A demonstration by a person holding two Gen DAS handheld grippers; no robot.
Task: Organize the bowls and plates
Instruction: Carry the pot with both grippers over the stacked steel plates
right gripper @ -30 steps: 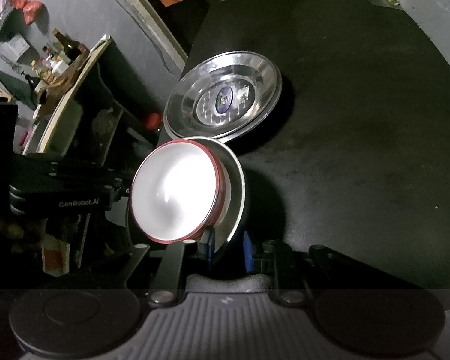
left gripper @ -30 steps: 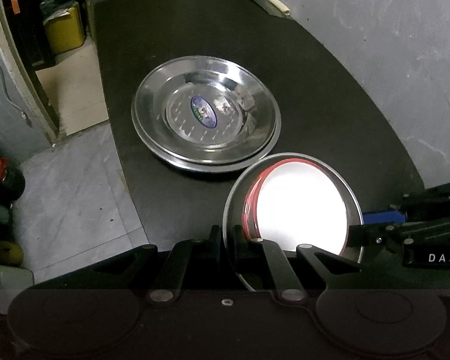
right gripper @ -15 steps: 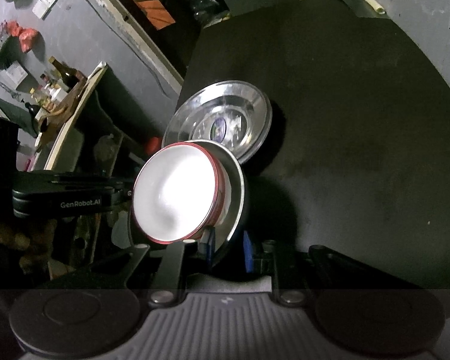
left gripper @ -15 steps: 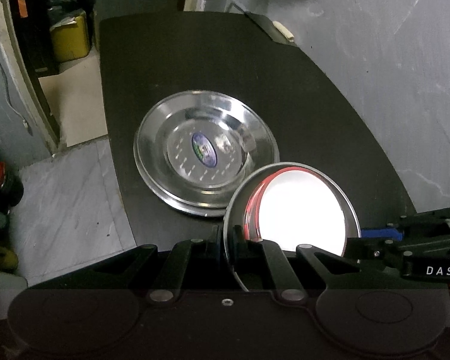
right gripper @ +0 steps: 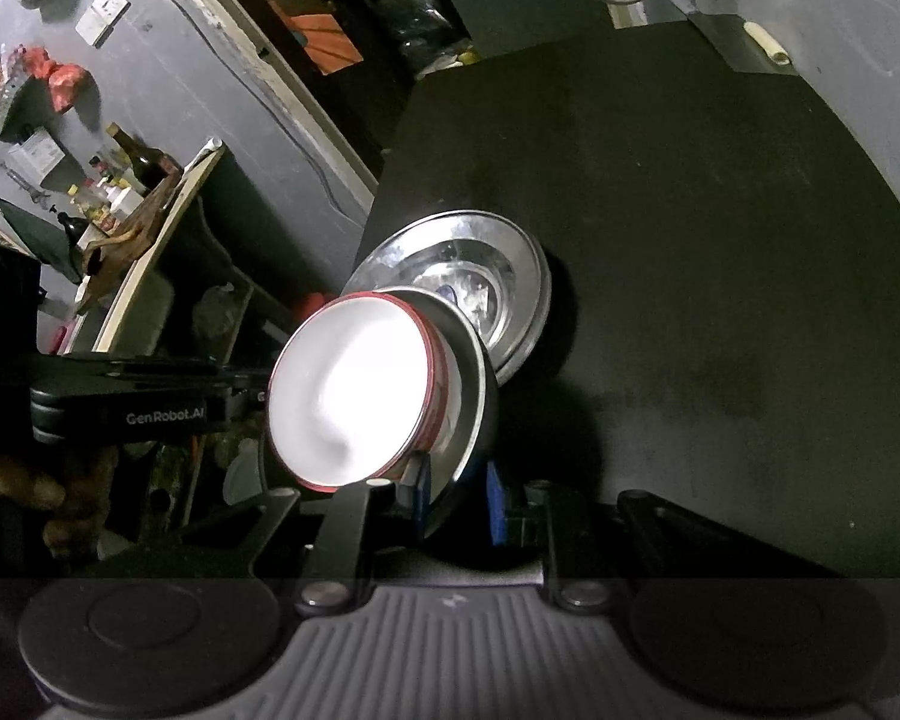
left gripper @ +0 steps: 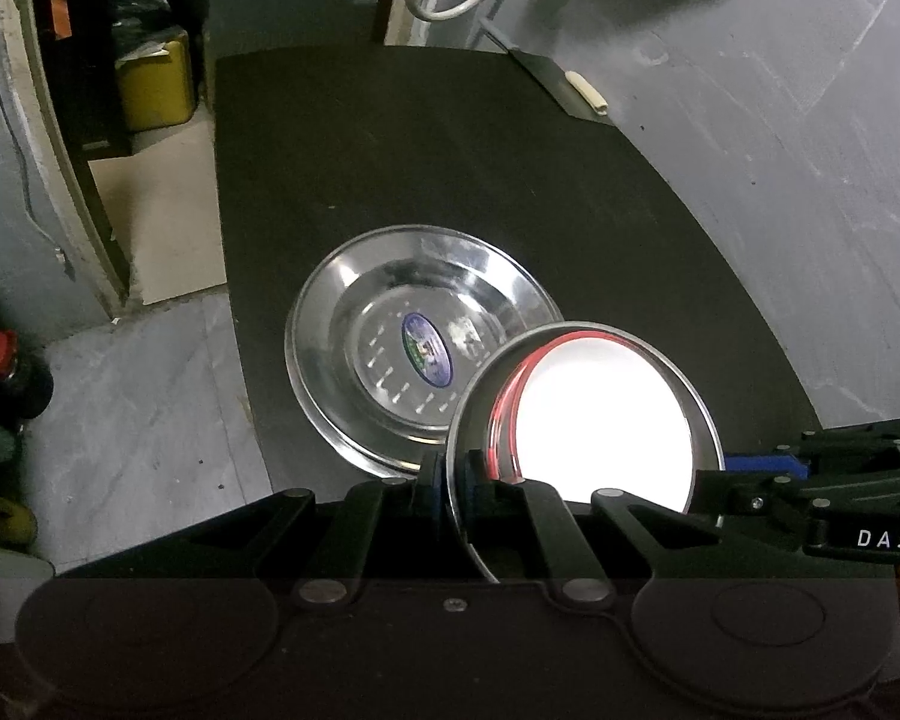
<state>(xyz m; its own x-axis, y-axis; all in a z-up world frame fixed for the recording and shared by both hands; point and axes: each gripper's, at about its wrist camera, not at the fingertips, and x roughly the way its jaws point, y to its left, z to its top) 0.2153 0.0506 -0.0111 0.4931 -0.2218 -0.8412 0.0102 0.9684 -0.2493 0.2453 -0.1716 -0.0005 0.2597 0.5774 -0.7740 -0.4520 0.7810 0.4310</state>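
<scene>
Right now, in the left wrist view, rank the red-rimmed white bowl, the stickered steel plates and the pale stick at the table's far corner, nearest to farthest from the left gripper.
1. White bowl: inside the steel plate that the left gripper pinches.
2. Stickered plates: on the table, ahead and left.
3. Pale stick: far right corner.

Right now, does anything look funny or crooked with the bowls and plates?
Nothing looks spilled or broken. The steel plate, with the white red-rimmed bowl in it, is held up in the air, pinched at opposite rims by the left gripper and right gripper. The steel plates sit flat on the black table.
</scene>
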